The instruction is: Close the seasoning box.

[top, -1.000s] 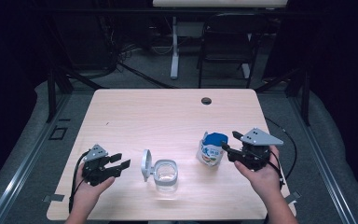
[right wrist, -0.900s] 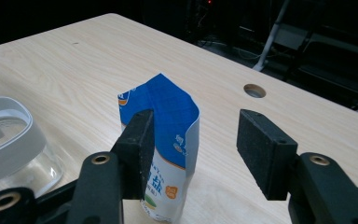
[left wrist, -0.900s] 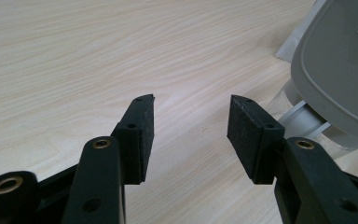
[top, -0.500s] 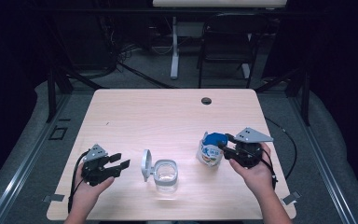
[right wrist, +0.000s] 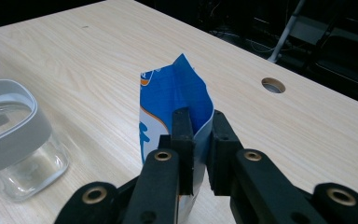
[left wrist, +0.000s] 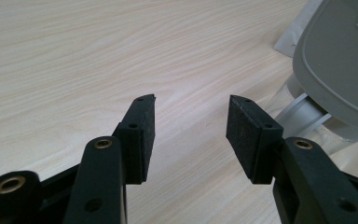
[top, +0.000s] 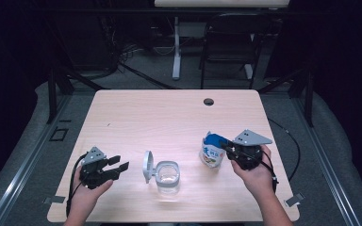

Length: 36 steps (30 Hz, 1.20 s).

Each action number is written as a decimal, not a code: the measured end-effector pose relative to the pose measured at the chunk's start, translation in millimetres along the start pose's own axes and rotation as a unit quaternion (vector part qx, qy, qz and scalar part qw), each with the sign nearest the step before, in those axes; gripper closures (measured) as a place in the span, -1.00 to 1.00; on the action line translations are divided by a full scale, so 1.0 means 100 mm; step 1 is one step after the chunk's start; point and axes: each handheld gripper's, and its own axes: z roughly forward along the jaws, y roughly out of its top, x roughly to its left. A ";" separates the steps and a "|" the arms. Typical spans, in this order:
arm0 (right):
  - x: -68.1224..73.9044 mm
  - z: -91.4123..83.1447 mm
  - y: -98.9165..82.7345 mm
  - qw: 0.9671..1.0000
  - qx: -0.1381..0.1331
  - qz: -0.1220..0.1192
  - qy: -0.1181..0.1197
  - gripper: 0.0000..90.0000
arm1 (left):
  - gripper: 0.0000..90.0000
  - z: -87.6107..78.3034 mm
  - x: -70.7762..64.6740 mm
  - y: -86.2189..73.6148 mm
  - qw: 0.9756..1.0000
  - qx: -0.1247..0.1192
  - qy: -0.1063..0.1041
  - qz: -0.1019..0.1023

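Observation:
A blue and white bag (top: 212, 149) stands upright at the table's right front. My right gripper (top: 227, 149) reaches it from the right. In the right gripper view its jaws have just been closing, and the pads now pinch the bag's (right wrist: 168, 100) open top edge at the right gripper (right wrist: 199, 126). A clear jar (top: 167, 175) with a grey rim sits mid-front, its grey lid (top: 147, 165) hinged up on the left. My left gripper (top: 118, 165) rests at the front left, open and with nothing in it, left of the lid (left wrist: 340, 60); seen again in its own view as the left gripper (left wrist: 191, 123).
The wooden table (top: 160, 117) has a round cable hole (top: 209, 101) near its far edge. A dark chair (top: 231, 42) and a desk leg stand on the floor beyond. The clear jar (right wrist: 14, 140) lies left of the bag in the right gripper view.
The right gripper has edged left onto the bag and its jaws have shut on the bag's top edge. The left gripper has stayed where it was.

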 end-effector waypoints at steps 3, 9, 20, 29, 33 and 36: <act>0.03 0.00 0.02 1.000 0.002 -0.005 0.000 0.90 | 0.17 0.00 0.01 0.00 1.000 0.000 0.000 -0.001; 0.08 -0.03 0.01 1.000 0.004 -0.018 -0.006 1.00 | 0.17 -0.01 0.00 0.00 1.000 -0.001 -0.001 -0.002; 0.20 -0.15 0.01 1.000 -0.002 -0.011 -0.012 1.00 | 0.17 -0.01 0.00 0.00 1.000 -0.003 0.001 -0.003; 0.30 -0.30 -0.07 1.000 -0.002 -0.011 -0.004 1.00 | 0.17 -0.01 0.01 0.00 1.000 0.001 -0.001 0.001; 0.29 -0.34 -0.11 1.000 -0.005 -0.006 0.004 1.00 | 0.17 -0.01 0.01 0.00 1.000 0.000 0.000 -0.002; 0.28 -0.36 -0.13 1.000 -0.007 -0.001 0.008 1.00 | 0.17 -0.01 0.01 -0.01 1.000 0.001 0.000 -0.004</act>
